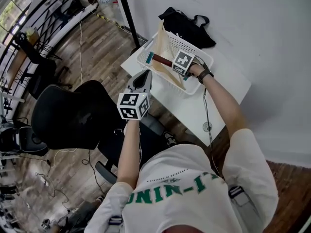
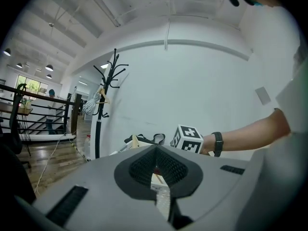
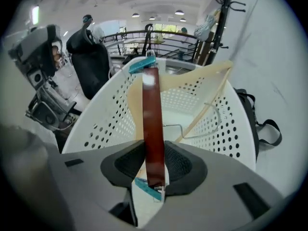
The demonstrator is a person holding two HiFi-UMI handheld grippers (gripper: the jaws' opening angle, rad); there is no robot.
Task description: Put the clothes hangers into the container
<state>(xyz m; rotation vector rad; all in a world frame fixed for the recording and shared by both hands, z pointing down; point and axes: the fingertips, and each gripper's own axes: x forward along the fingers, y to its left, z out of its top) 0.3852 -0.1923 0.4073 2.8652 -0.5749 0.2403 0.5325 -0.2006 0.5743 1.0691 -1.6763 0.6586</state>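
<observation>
A white perforated basket point(image 1: 193, 85) stands on the white table point(image 1: 228, 89). Light wooden hangers point(image 1: 165, 50) lean inside it, also seen in the right gripper view as pale hangers point(image 3: 207, 97) with a metal hook. My right gripper point(image 1: 171, 64) is above the basket, shut on a dark red-brown hanger point(image 3: 152, 105) with teal ends that sticks up over the basket rim point(image 3: 103, 114). My left gripper point(image 1: 144, 77) hovers off the table's near-left corner, its jaws point(image 2: 157, 166) shut with nothing held.
A black bag point(image 1: 187, 25) lies on the table behind the basket. A black office chair point(image 1: 73, 113) stands left of the table. A black coat stand point(image 1: 127, 13) rises at the far side. A cable and a small round item point(image 1: 207, 126) lie near the table's front.
</observation>
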